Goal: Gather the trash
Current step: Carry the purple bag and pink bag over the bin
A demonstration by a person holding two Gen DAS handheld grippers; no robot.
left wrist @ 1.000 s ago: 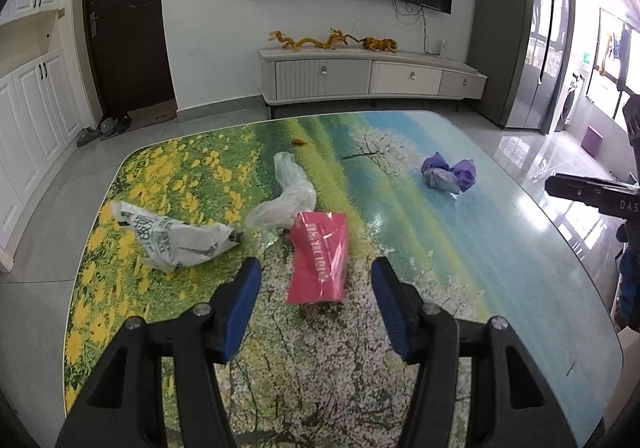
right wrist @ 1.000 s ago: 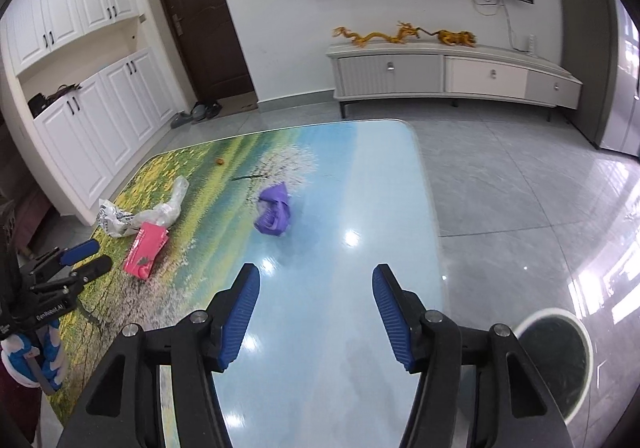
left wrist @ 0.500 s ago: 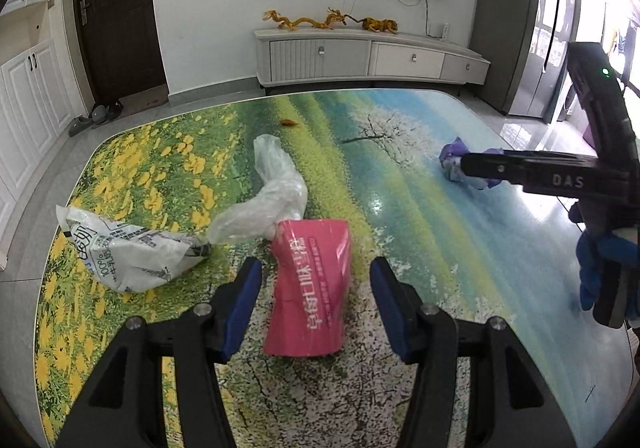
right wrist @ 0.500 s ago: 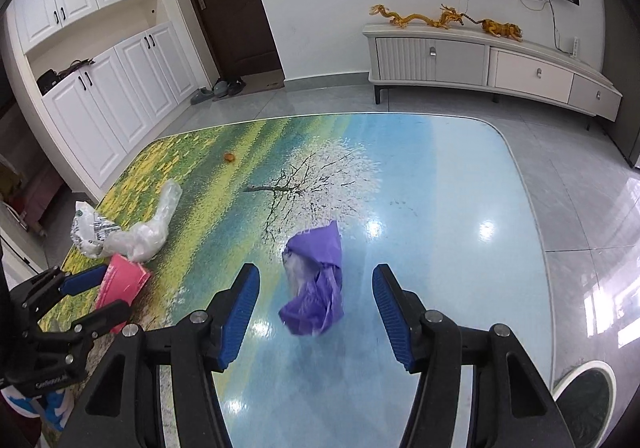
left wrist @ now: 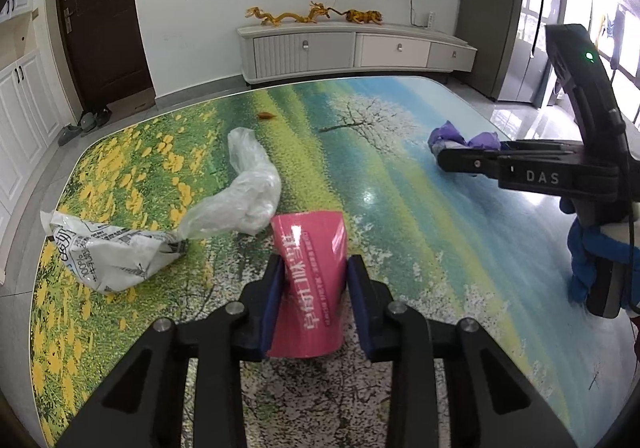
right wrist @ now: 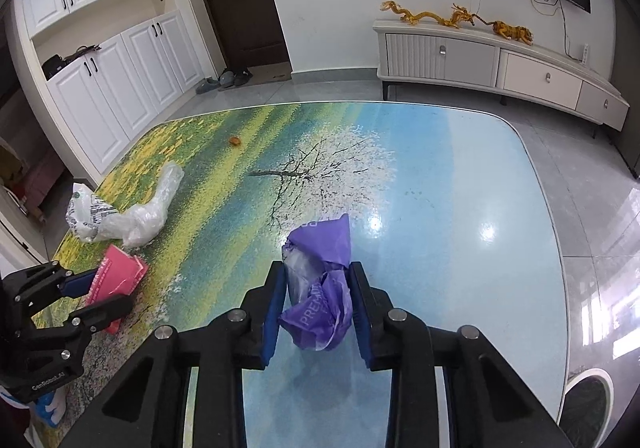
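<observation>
Both grippers have dropped toward the table since a second ago and now straddle trash that then lay ahead of them. The left gripper [left wrist: 316, 290] has its blue pads closing on a pink pouch [left wrist: 310, 280], the pads touching its two long edges. The right gripper [right wrist: 318, 308] is closing on a purple wrapper [right wrist: 320, 288], its pads pressing the crumpled sides.

The pink pouch is flat, glossy and printed with white characters, wider at its far end. Its long axis runs from 6 to 12 o'clock in the left wrist view, along the fingers, with the flared end at 12. The purple wrapper is a crumpled wad with a clear plastic patch and white lettering; it stretches roughly from 6 to 12 o'clock in the right wrist view, a loose flap standing at the far end.

Four large pieces of trash show on the table [left wrist: 400, 183], whose top is printed with a landscape: one pink pouch, one purple wrapper, one clear plastic bag [left wrist: 244, 191] and one white printed bag [left wrist: 108, 256]. One small orange scrap [left wrist: 266, 115] lies farther off at 12 o'clock. The clear bag sits just beyond the pouch at 11 o'clock, its tail touching the white bag at 9 o'clock. A blue-gloved hand [left wrist: 592, 252] holds the right gripper at 3 o'clock.
</observation>
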